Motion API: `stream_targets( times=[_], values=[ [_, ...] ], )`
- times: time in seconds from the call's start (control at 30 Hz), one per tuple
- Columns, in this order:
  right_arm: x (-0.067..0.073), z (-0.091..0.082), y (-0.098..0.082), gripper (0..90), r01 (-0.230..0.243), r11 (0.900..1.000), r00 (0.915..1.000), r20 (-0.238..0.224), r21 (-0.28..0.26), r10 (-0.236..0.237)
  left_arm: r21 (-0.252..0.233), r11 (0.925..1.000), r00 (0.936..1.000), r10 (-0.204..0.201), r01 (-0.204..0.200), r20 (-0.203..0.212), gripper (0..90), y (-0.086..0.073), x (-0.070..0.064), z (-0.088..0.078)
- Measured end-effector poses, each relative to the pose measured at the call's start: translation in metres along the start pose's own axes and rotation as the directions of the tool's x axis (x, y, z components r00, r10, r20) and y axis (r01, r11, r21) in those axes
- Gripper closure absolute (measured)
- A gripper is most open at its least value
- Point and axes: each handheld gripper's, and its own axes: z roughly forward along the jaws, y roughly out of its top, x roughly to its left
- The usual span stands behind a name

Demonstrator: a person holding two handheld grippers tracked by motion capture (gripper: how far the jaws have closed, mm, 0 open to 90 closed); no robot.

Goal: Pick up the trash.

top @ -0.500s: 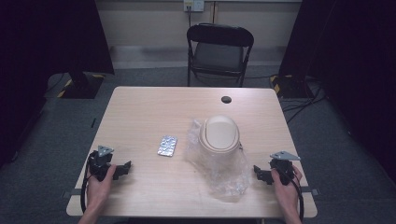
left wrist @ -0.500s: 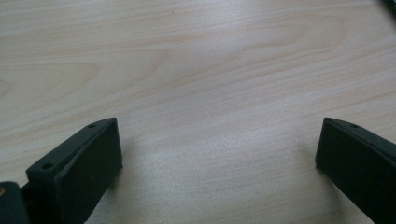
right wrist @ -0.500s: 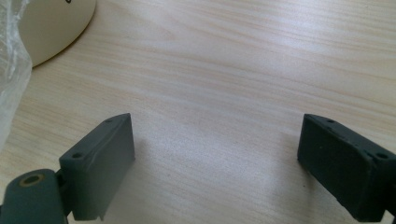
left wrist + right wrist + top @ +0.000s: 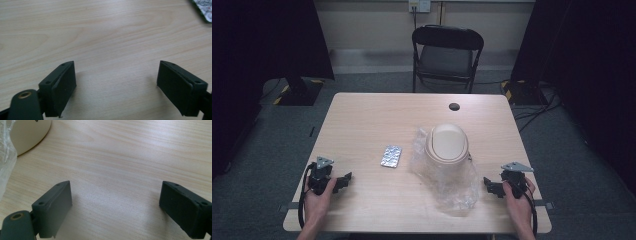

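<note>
Blister pack | corner in left hand-held gripper view | table

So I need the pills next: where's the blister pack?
In the high view the blister pack lies mid-table, just left of the plastic bag and beige container.

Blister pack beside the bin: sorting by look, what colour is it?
Silvery foil blister pack, clearest in the high view.

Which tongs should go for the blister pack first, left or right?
Left, probably. The blister pack lies on the left tongs' side with bare table between them. The right tongs would have to cross the plastic bag and the beige bin. Both stand open and empty.
</note>
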Motion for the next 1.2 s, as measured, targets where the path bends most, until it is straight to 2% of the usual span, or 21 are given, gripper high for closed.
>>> stream_targets(
  times=[0.03, 0.1, 0.13, 0.17, 0.2, 0.27, 0.33, 0.37, 0.4, 0.47, 0.53, 0.67, 0.7, 0.77, 0.9, 1.0, 1.03, 1.07, 1.13, 1.17, 1.2],
  values=[
    [0.000, 0.000, 0.000, 10.1, 0.000, 1.000, 1.0000, 0.000, 0.000, 0.000, 0.000, 1.0000, 1.0000, 0.000, 0.000, 0.000, 16.5, 0.000, 0.000, 0.000],
    [0.000, 0.000, 0.000, 10.1, 0.000, 1.000, 1.0000, 0.000, 0.000, 0.000, -0.012, 0.9999, 0.9991, 0.008, -0.008, 0.041, 16.7, 0.004, -0.004, -0.003],
    [0.000, 0.000, 0.000, 10.1, 0.000, 1.000, 1.0000, 0.000, 0.000, 0.000, -0.012, 0.9999, 0.9991, 0.008, -0.008, 0.041, 16.6, 0.004, -0.004, -0.003],
    [0.000, 0.000, 0.000, 10.1, 0.000, 1.000, 1.0000, 0.000, 0.000, 0.000, -0.025, 0.9997, 0.9962, 0.005, -0.003, 0.087, 16.7, 0.007, -0.009, -0.005],
    [0.000, 0.000, 0.000, 10.1, 0.001, 1.000, 1.0000, -0.001, -0.001, -0.001, -0.025, 0.9997, 0.9962, 0.005, -0.003, 0.087, 16.9, 0.007, -0.009, -0.005],
    [0.000, 0.000, 0.000, 10.1, 0.001, 1.000, 1.0000, -0.001, -0.001, -0.001, -0.063, 0.9980, 0.9932, 0.006, 0.001, 0.116, 18.0, 0.014, -0.017, -0.010],
    [0.000, 0.000, 0.000, 10.1, 0.001, 1.000, 1.0000, -0.001, -0.001, -0.001, -0.082, 0.9966, 0.9882, 0.003, 0.010, 0.153, 20.1, 0.019, -0.024, -0.013],
    [0.000, 0.000, 0.000, 10.1, 0.001, 1.000, 1.0000, -0.001, -0.001, -0.001, -0.082, 0.9966, 0.9882, 0.003, 0.010, 0.153, 20.1, 0.019, -0.024, -0.013],
    [0.000, 0.000, 0.000, 10.1, 0.001, 1.000, 1.0000, -0.001, -0.001, -0.001, -0.099, 0.9951, 0.9816, 0.013, 0.006, 0.191, 20.2, 0.024, -0.032, -0.016],
    [0.000, 0.000, 0.000, 10.1, 0.001, 1.000, 1.0000, -0.001, -0.001, -0.001, -0.114, 0.9931, 0.9780, 0.049, -0.026, 0.203, 20.5, 0.028, -0.041, -0.021],
    [0.000, 0.000, 0.000, 10.1, 0.001, 1.000, 1.0000, -0.001, -0.001, -0.001, -0.125, 0.9917, 0.9760, 0.058, -0.032, 0.210, 20.5, 0.031, -0.046, -0.024],
    [0.000, 0.000, 0.000, 10.1, 0.001, 1.000, 1.0000, -0.001, -0.001, -0.001, -0.141, 0.9890, 0.9647, 0.080, -0.045, 0.251, 20.5, 0.041, -0.062, -0.028],
    [0.000, 0.000, 0.000, 10.1, 0.001, 1.000, 1.0000, -0.001, -0.001, -0.001, -0.141, 0.9890, 0.9647, 0.080, -0.045, 0.251, 20.4, 0.041, -0.062, -0.028],
    [0.000, 0.000, 0.000, 10.1, 0.001, 1.000, 1.0000, -0.001, -0.001, -0.001, -0.149, 0.9875, 0.9529, 0.093, -0.052, 0.288, 18.1, 0.050, -0.072, -0.028],
    [0.000, 0.000, 0.000, 10.1, 0.001, 1.000, 1.0000, -0.001, -0.001, -0.001, -0.162, 0.9843, 0.9397, 0.119, -0.069, 0.321, 17.2, 0.064, -0.089, -0.029],
    [0.000, 0.000, 0.000, 10.1, 0.001, 1.000, 1.0000, -0.001, -0.001, -0.001, -0.159, 0.9843, 0.9352, 0.126, -0.076, 0.331, 17.1, 0.071, -0.097, -0.029],
    [0.000, 0.000, 0.000, 10.1, 0.001, 1.000, 1.0000, -0.001, -0.001, -0.001, -0.161, 0.9835, 0.9234, 0.135, -0.082, 0.359, 17.1, 0.079, -0.105, -0.030],
    [0.000, 0.000, 0.000, 10.1, 0.001, 1.000, 1.0000, -0.001, -0.001, -0.001, -0.164, 0.9829, 0.9183, 0.139, -0.083, 0.371, 17.1, 0.082, -0.109, -0.031],
    [0.000, 0.000, 0.000, 10.1, 0.001, 1.000, 1.0000, -0.001, -0.001, -0.001, -0.172, 0.9815, 0.9169, 0.144, -0.084, 0.372, 17.0, 0.086, -0.113, -0.032],
    [0.000, 0.000, 0.000, 10.1, 0.000, 1.000, 1.0000, -0.001, 0.000, 0.000, -0.191, 0.9767, 0.9110, 0.166, -0.099, 0.378, 17.0, 0.093, -0.120, -0.034],
    [0.000, 0.000, 0.000, 10.1, 0.001, 1.000, 1.0000, -0.001, -0.001, -0.001, -0.204, 0.9735, 0.9128, 0.175, -0.104, 0.369, 16.9, 0.097, -0.124, -0.034]
  ],
)
